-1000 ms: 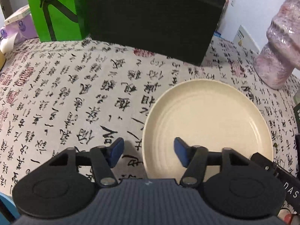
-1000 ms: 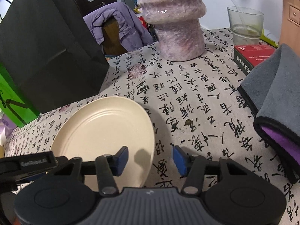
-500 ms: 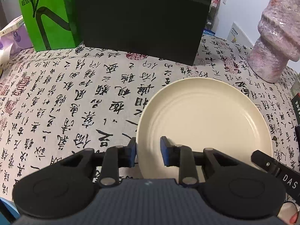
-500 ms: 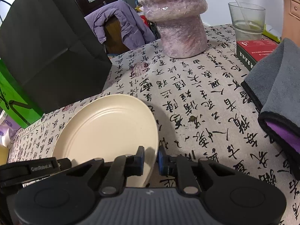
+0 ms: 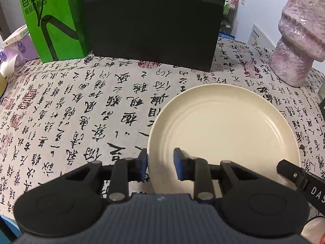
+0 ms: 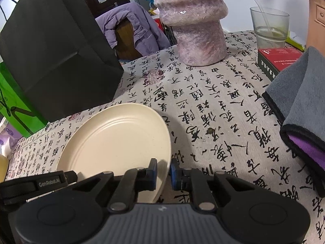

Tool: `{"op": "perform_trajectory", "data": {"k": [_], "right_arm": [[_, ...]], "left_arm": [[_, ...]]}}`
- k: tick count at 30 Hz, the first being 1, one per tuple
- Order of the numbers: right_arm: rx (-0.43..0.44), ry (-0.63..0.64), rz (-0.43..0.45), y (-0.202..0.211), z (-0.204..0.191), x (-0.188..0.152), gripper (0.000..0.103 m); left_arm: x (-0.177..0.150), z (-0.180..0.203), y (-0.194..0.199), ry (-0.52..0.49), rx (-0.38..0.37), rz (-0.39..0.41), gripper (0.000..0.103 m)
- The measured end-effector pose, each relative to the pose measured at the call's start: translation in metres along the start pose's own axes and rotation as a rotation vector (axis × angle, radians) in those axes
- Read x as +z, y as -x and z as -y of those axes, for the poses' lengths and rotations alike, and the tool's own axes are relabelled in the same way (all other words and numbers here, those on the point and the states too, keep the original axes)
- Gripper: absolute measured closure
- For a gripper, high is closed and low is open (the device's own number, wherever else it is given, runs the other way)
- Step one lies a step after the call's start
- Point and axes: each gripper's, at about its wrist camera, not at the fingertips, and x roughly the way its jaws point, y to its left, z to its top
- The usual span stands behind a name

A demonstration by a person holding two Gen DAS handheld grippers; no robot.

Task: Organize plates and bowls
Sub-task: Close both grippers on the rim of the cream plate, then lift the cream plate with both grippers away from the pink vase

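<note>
A cream round plate lies on the calligraphy-print tablecloth. My left gripper is shut on the plate's near-left rim, one blue pad outside the edge and one inside. In the right wrist view the same plate shows at lower left, and my right gripper is shut on its near-right rim. The right gripper's black body pokes in at the lower right of the left wrist view, and the left gripper's body at the left edge of the right wrist view.
A big black box and a green paper bag stand behind the plate. A pink-purple textured vase stands at the back right. A folded grey-purple cloth, a red box and a glass are at the right.
Both grippers went from open to shut on the plate's rim, one on each side. The left wrist view has tilted so more of the box and bag shows.
</note>
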Motion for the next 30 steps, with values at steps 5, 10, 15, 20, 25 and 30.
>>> {"op": "perform_trajectory", "data": {"k": [5,10,15,20,25,30], "right_arm": [[0.012,0.000,0.014,0.003,0.000,0.000,0.090],[0.019,0.006,0.020,0.004,-0.001,0.000,0.090],[0.029,0.019,0.034,0.006,-0.003,-0.001,0.090],[0.028,0.033,0.052,0.009,-0.006,-0.001,0.090],[0.029,0.045,0.065,0.012,-0.008,-0.001,0.090],[0.038,0.053,0.080,0.016,-0.011,-0.002,0.090]], "left_arm": [[-0.001,0.000,0.002,-0.002,0.007,0.011,0.076],[-0.001,-0.001,0.005,-0.001,0.012,0.019,0.076],[0.000,-0.003,0.007,0.003,0.015,0.027,0.076],[-0.001,-0.004,0.010,0.001,0.016,0.034,0.076],[-0.001,-0.006,0.015,0.004,0.015,0.047,0.076],[-0.001,-0.009,0.018,0.009,0.014,0.053,0.076]]}}
